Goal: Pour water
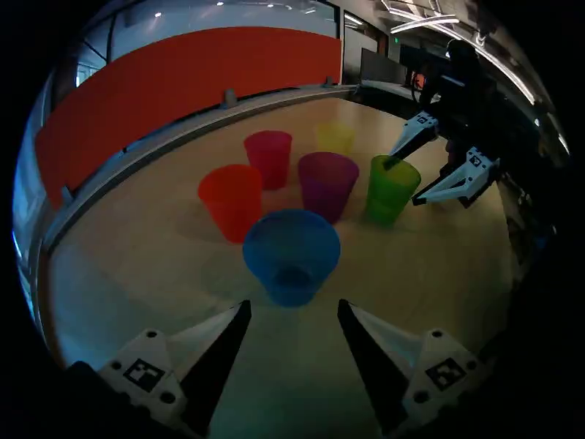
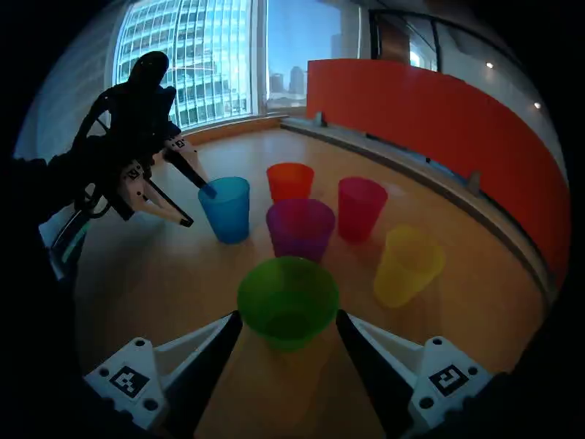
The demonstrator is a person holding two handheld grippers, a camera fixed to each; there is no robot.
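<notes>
Translucent plastic, likely light and squashable, is wanting a gentle mid-wall hold. Left hand-held gripper [image 1: 292,302] is gaping, flanking the blue cup [image 1: 291,252] at centre frame; right hand-held gripper [image 2: 287,314] is gaping, flanking the green cup [image 2: 287,293].

This looks like an office high up in a city tower. In the right gripper view, tall windows [image 2: 219,44] fill eleven to twelve o'clock, and through them a glass-fronted high-rise [image 2: 175,66] and more distant blocks stand under a blue sky. A long wooden table [image 2: 168,271] runs toward that glass. From one to four o'clock it is edged by a red desk partition [image 2: 439,124] set in small brackets [image 2: 474,181]. In the left gripper view, glass panes [image 1: 219,18] rise above the partition at twelve o'clock, and ceiling strip lights [image 1: 424,22] run at one o'clock.
</notes>
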